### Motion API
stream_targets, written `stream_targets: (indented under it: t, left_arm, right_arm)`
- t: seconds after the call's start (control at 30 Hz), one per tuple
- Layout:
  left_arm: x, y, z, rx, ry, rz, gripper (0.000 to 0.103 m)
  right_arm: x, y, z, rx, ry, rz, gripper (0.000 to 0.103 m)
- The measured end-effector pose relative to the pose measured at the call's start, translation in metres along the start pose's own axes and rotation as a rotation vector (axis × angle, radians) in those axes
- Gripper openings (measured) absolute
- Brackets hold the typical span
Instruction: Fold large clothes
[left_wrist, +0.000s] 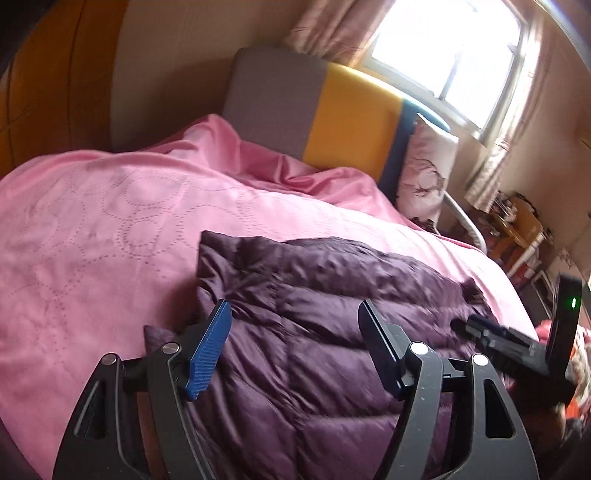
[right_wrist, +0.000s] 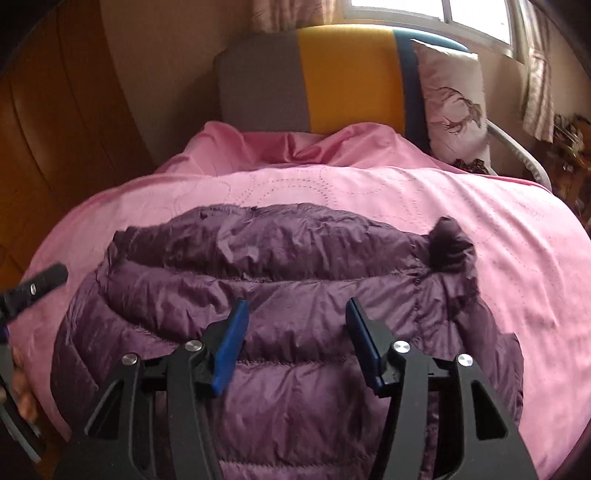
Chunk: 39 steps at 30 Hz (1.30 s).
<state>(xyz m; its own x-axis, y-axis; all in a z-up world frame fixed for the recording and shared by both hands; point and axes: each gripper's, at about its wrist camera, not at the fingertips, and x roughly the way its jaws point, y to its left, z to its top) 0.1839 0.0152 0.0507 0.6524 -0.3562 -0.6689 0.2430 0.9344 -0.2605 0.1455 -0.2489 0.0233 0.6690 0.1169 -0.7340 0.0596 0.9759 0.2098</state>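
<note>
While purple jacket (right_wrist: 295, 295) lies beneath, both grippers' fingers (left_wrist: 212, 343) (right_wrist: 231, 347) spread apart, gripping nothing.

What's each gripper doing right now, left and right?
Left gripper: open, holding nothing, above the purple puffer jacket.
Right gripper: open, holding nothing, over the same jacket.

Jacket (right_wrist: 295, 295): dark purple, quilted in horizontal bands. Bedspread (right_wrist: 369, 192) beyond the jacket: pink, with dotted circle stitching. Headboard (right_wrist: 347, 77) beyond the bedspread: grey, yellow and blue vertical panels. Pillow (right_wrist: 454, 107): white with a dark branch-like print. Left hand-held gripper (left_wrist: 293, 345) and right hand-held gripper (right_wrist: 295, 341): black with blue pads.
</note>
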Motion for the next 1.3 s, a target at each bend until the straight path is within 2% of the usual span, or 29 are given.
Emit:
stream_targets:
  t: [0.07,0.2,0.43,0.63,0.9,1.0,1.07,1.3]
  left_arm:
    - [0.005,-0.013,-0.01,0.035,0.022,-0.012,0.07]
    - [0.022,-0.028,-0.03,0.042,0.072,-0.017,0.07]
    - [0.03,-0.033,-0.044,0.051,0.085,0.028,0.07]
    - [0.035,-0.033,-0.057,0.082,0.105,0.051,0.07]
    - [0.008,-0.043,-0.047,0.109,0.061,0.064,0.07]
    - [0.003,-0.045,-0.042,0.125,0.042,0.061,0.079]
    - [0.002,-0.048,-0.038,0.138,0.04,0.054,0.081]
    - [0.007,-0.048,-0.029,0.169,0.033,0.057,0.081]
  right_arm:
    - [-0.013,-0.015,-0.006,0.02,-0.032,-0.062,0.059]
    - [-0.024,-0.043,-0.022,0.062,-0.037,-0.12,0.059]
    - [-0.028,-0.08,-0.047,0.11,-0.026,-0.102,0.056]
    - [-0.007,-0.093,-0.063,0.139,-0.007,-0.084,0.056]
    - [-0.023,-0.08,-0.053,0.103,0.015,-0.113,0.06]
    - [-0.033,-0.068,-0.039,0.079,-0.006,-0.118,0.067]
    - [-0.037,-0.061,-0.03,0.061,-0.024,-0.11,0.071]
    - [-0.018,-0.035,0.007,0.002,-0.021,-0.13,0.073]
